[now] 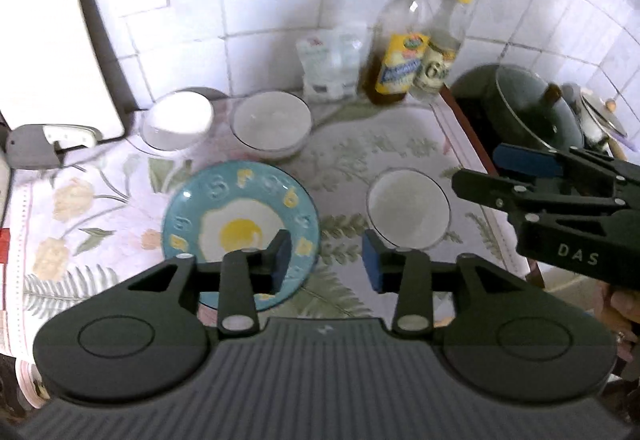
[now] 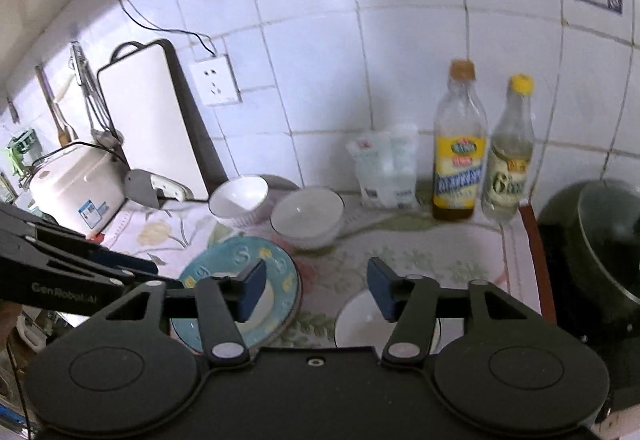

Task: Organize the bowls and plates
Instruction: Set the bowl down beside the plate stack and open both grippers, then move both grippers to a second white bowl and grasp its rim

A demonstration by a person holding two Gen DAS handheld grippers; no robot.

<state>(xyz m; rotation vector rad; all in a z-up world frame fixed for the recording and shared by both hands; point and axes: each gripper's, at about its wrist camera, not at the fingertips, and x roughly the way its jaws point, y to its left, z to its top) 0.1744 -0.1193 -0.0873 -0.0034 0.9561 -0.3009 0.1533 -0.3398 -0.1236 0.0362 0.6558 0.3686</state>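
Note:
A blue plate point(image 1: 240, 220) point(image 2: 280, 272) with a fried-egg picture lies on the floral tablecloth. To its right stands a small white bowl point(image 1: 408, 212) point(image 2: 356, 320). Two more white bowls stand near the wall, one on the left point(image 1: 178, 124) point(image 2: 240, 196) and one on the right point(image 1: 272, 120) point(image 2: 308, 214). My left gripper point(image 1: 326, 262) point(image 2: 160, 274) hovers open above the gap between plate and small bowl, holding nothing. My right gripper point(image 2: 316, 290) point(image 1: 480, 170) is open too, above the same area, with nothing between its fingers.
Two oil bottles point(image 1: 396, 52) point(image 2: 460, 160) and a white bag point(image 1: 332, 64) stand against the tiled wall. A dark pot with a glass lid point(image 1: 532, 108) sits beyond the table's right edge. A white board point(image 1: 52, 40) leans at the left, beside a rice cooker point(image 2: 76, 188).

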